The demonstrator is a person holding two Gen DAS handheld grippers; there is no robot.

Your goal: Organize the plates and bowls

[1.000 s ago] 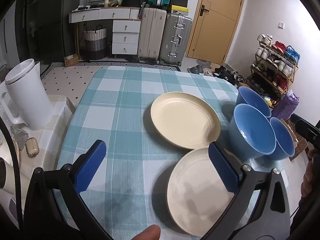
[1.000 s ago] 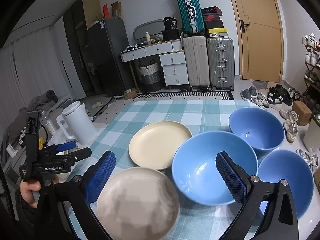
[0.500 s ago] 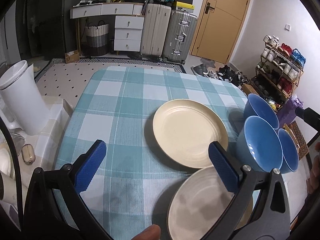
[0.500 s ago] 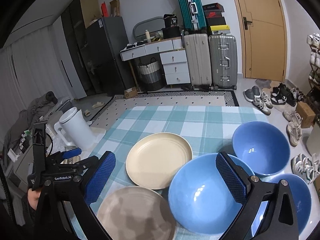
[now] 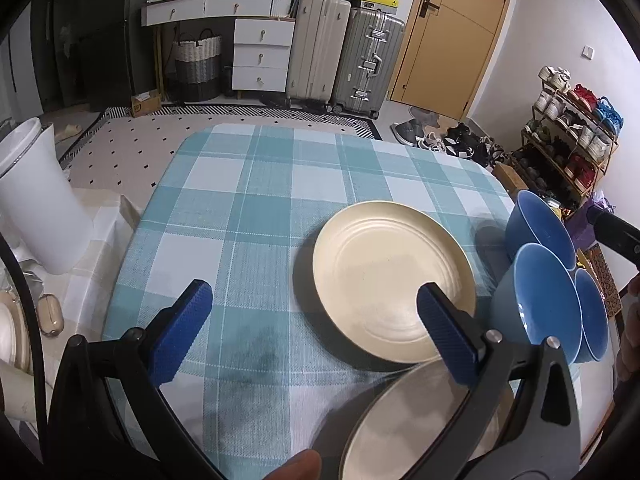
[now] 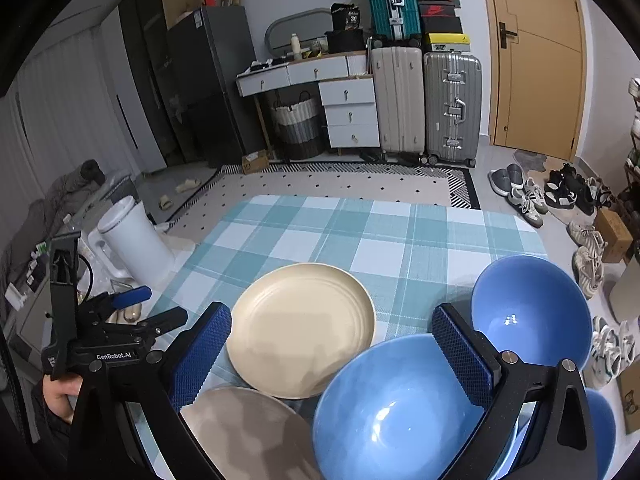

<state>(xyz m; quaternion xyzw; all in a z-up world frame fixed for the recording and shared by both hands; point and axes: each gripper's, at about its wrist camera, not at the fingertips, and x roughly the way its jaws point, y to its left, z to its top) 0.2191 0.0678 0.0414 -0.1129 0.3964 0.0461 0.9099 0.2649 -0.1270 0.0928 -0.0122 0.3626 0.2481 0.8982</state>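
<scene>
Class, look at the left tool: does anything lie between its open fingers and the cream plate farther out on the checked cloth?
Nothing visible does. Only bare checked tablecloth separates the open left tool from the cream plate.

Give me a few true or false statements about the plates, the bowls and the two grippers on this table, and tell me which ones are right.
1. Three blue bowls sit on the table's right side: nearest bowl, far bowl, third bowl. True.
2. The cream plate is stacked on the grey plate. False: they lie side by side on the checked cloth.
3. The left gripper is open and holds nothing. True.
4. The right gripper is clamped on a bowl's rim. False: its jaws are wide apart, hovering above the dishes.
5. A white kettle stands in the middle of the table. False: it stands off to the left, beside the table.
</scene>
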